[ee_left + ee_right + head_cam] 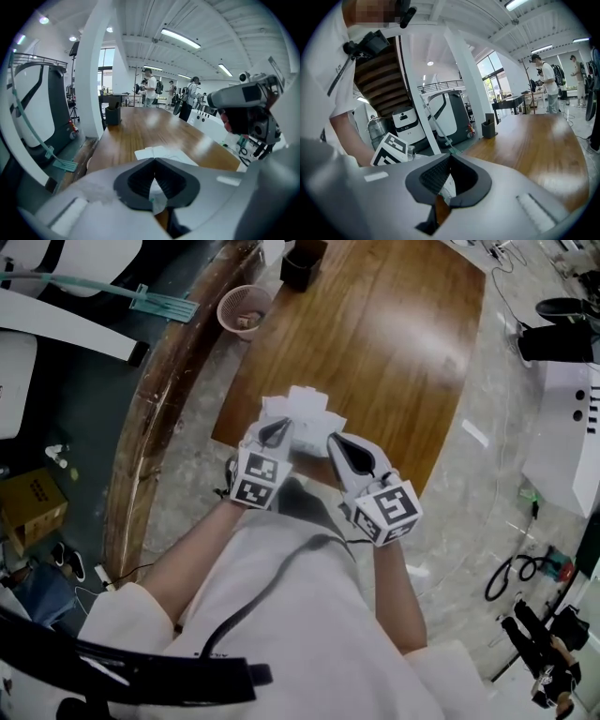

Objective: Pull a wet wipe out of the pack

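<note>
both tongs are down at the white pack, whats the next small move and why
Probably draw the left tongs slowly up and away while the right tongs hold steady. Both are shut on white material: the left on what looks like a wet wipe, the right seemingly on the pack at the near edge of the table.

Wet wipe pack [302,411]: one, white, soft-sided, flat, its top crumpled and uneven. It sat at the near edge of the brown wooden surface [394,343], lying roughly level. Its left end was pinched in the left tool [278,429] and its right end in the right tool [337,442]. No single wipe could be told apart from the white wrapper.
</note>
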